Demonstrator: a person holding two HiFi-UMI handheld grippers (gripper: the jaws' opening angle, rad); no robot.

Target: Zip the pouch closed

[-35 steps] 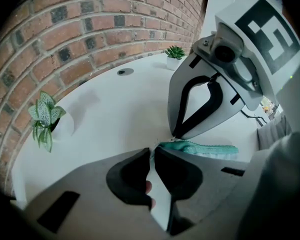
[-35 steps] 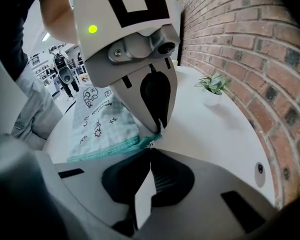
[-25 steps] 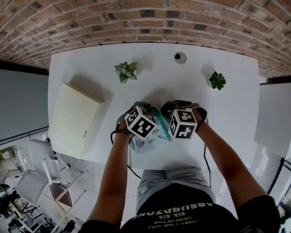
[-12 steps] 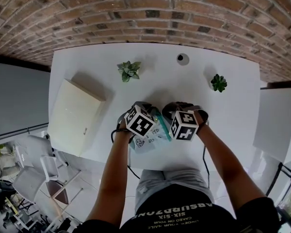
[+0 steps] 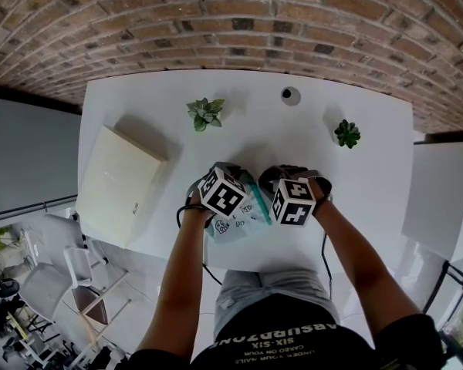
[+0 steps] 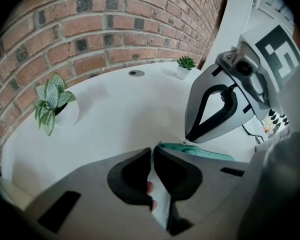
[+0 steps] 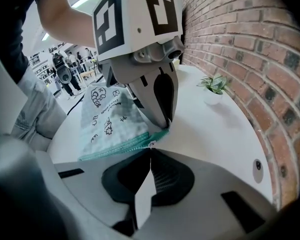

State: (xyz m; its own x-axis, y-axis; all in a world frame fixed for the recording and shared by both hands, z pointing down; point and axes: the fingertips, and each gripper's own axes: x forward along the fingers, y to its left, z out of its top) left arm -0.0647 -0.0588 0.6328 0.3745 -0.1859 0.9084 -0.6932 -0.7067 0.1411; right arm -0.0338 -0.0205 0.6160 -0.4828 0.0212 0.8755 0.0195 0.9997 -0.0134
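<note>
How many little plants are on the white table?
2. The pale green leafy potted plant stands at the back left; the dark green spiky potted plant at the back right. None seems hidden.

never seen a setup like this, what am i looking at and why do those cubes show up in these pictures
No robot here: a person works two hand-held grippers, each with two jaws; the patterned cubes are part of them. The head view looks down from the person's head; the other two ride on the grippers and look along their jaws. On the white table are a cream box, two small potted plants and a printed pouch with a teal zip edge. The left gripper has just been closing its jaws and pinches the pouch's end; the right gripper is shut on what looks like the zip pull.
</note>
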